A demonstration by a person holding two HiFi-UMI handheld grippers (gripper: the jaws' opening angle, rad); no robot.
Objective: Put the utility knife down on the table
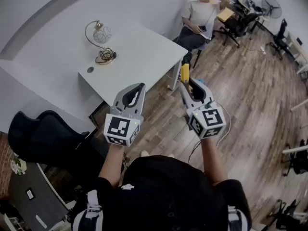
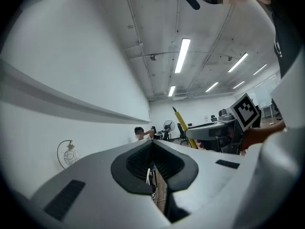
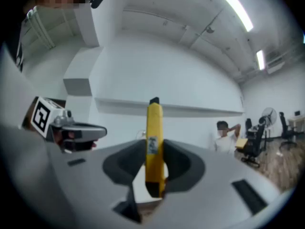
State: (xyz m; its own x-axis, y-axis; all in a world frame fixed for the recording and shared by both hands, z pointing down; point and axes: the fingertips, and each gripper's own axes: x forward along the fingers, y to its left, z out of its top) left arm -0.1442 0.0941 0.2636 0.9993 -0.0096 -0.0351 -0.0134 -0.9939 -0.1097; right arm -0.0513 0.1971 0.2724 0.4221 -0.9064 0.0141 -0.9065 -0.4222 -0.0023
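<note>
Right gripper view: slim yellow utility knife, blk tip, upright.

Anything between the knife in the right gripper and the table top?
Nothing visible. The utility knife, clamped in the right gripper, hangs just off a corner of the table; the top is bare at that end. The lamp sits at the far side.

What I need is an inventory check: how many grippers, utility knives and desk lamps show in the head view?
Grippers: 2 (left gripper, right gripper)
Utility knife: 1
Desk lamp: 1
Total: 4
</note>
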